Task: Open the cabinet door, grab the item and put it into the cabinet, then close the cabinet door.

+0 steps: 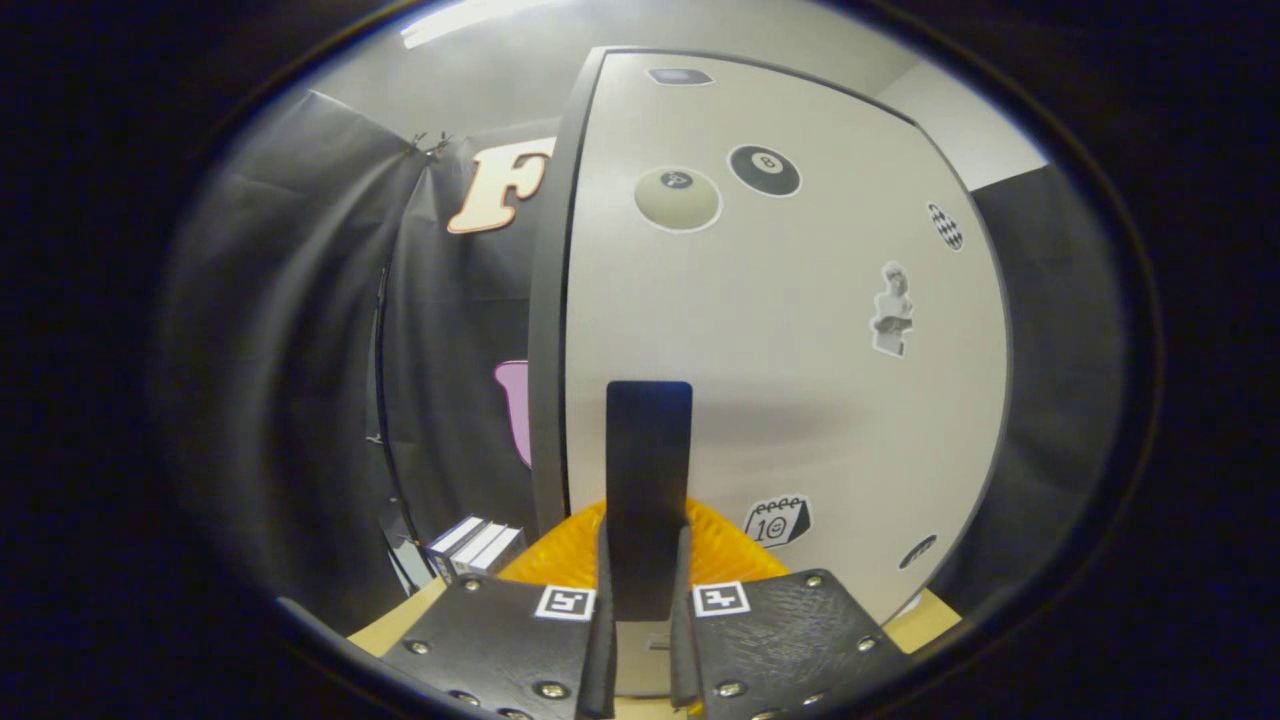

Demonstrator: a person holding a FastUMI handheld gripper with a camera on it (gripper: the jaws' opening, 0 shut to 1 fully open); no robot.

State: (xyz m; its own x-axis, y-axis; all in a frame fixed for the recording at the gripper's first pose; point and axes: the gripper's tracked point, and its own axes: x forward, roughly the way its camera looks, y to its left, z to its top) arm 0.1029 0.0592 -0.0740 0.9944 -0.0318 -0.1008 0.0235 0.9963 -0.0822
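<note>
The gripper [645, 540] is holding its fingers [604, 620] drawn in close, one on each side of a dark flat slab [648, 450] that is standing upright between them, and both seem to be pressing on its lower part. The slab is rising well above the fingertips and is casting a soft shadow on the white panel behind. Whether it is the item to be stored or a handle belonging to the door, the view is not letting me tell.

Just behind the slab, an orange ribbed thing [730, 550] is spreading out low to either side, close against the foot of the panel. Its nature is unclear.

Beyond that, the cabinet door [800, 400] is facing the gripper almost squarely, white and dotted with stickers, with a dark vertical edge [545, 350] running down its left side. No interior of the cabinet is showing, so the door is looking closed, or near enough.

Off to the left, a few small boxes [475, 545] are sitting on the bench [395, 625], beside the black cloth wall.

As a judgement: if the slab is the handle, the task is only beginning, with opening, loading and closing all left to do. If it is the item, the door is apparently waiting to be opened before anything can go in.
</note>
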